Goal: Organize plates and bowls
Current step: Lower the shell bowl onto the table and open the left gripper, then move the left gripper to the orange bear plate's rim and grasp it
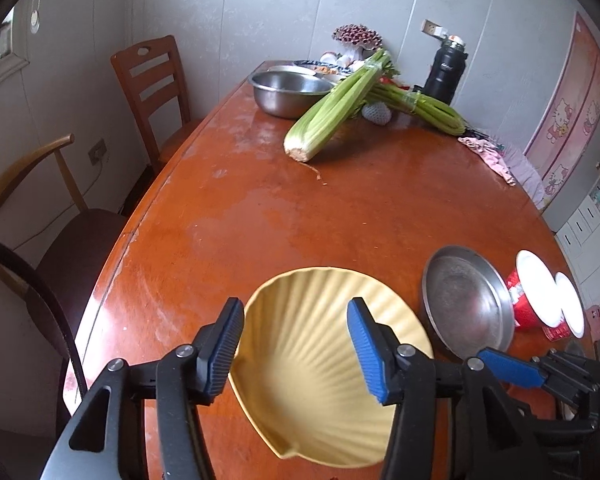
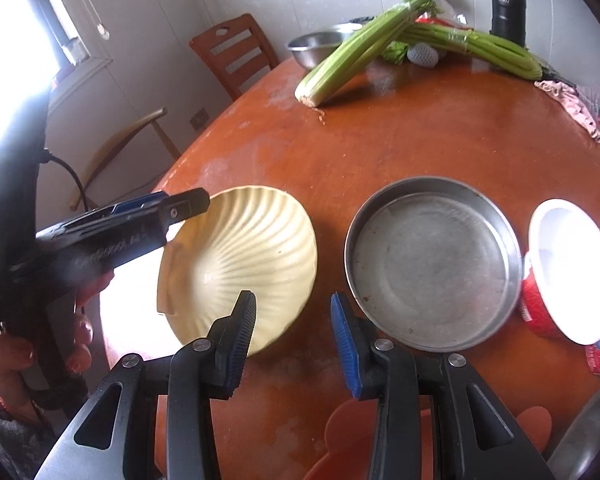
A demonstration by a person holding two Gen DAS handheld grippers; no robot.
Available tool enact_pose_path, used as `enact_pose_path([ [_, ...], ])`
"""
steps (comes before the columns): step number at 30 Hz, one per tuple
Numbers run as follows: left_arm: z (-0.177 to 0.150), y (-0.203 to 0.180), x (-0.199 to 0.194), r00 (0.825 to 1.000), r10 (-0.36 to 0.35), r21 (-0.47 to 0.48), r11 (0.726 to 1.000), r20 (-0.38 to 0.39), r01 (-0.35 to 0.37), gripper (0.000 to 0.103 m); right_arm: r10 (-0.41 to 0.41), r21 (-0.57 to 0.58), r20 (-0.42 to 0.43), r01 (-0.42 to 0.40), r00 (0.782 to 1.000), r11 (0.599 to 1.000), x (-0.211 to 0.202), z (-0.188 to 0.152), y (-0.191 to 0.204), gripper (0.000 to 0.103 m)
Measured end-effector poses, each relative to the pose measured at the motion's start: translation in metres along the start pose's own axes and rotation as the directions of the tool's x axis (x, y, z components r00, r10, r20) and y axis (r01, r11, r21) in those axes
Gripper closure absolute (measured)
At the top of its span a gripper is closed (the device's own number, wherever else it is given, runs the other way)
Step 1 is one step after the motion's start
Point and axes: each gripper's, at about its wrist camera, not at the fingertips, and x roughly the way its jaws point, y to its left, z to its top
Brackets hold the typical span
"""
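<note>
A yellow shell-shaped plate (image 1: 316, 360) (image 2: 244, 264) lies on the orange-brown table near its front edge. A steel round plate (image 1: 466, 300) (image 2: 432, 264) lies just right of it. A red bowl with a white inside (image 1: 536, 292) (image 2: 564, 268) lies tipped on its side further right. My left gripper (image 1: 296, 354) is open, its fingers hovering over the yellow plate's near-left part; it shows from the side in the right wrist view (image 2: 184, 206). My right gripper (image 2: 294, 346) is open and empty, above the gap between the two plates.
At the far end of the table are a steel basin (image 1: 288, 90), two celery bunches (image 1: 336, 108), a black flask (image 1: 446, 70) and a pink cloth (image 1: 488, 154). Two chairs (image 1: 152, 92) stand at the left. An orange object (image 2: 380, 440) lies under my right gripper.
</note>
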Motion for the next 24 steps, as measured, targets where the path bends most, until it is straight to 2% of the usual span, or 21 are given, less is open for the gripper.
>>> enact_pose_path([
  [7, -0.011, -0.025, -0.028, 0.999, -0.015, 0.035, 0.999, 0.036, 0.014, 0.044, 0.002, 0.006, 0.052, -0.002, 0.999, 1.0, -0.033, -0.009, -0.003, 0.061],
  [11, -0.017, -0.037, -0.042, 0.998, -0.037, 0.05, 0.998, 0.051, 0.034, 0.044, -0.01, 0.014, 0.08, 0.009, 0.997, 1.0, -0.048, -0.015, -0.005, 0.054],
  [15, -0.026, -0.054, -0.056, 0.996, -0.063, 0.084, 0.995, 0.064, 0.057, 0.04, -0.035, 0.011, 0.108, 0.034, 0.994, 0.999, -0.064, -0.023, -0.009, 0.054],
  [24, -0.049, -0.083, -0.067, 0.994, -0.1, 0.132, 0.987, 0.051, 0.092, 0.039, -0.046, 0.047, 0.143, 0.04, 0.989, 0.998, -0.097, -0.052, -0.024, 0.053],
])
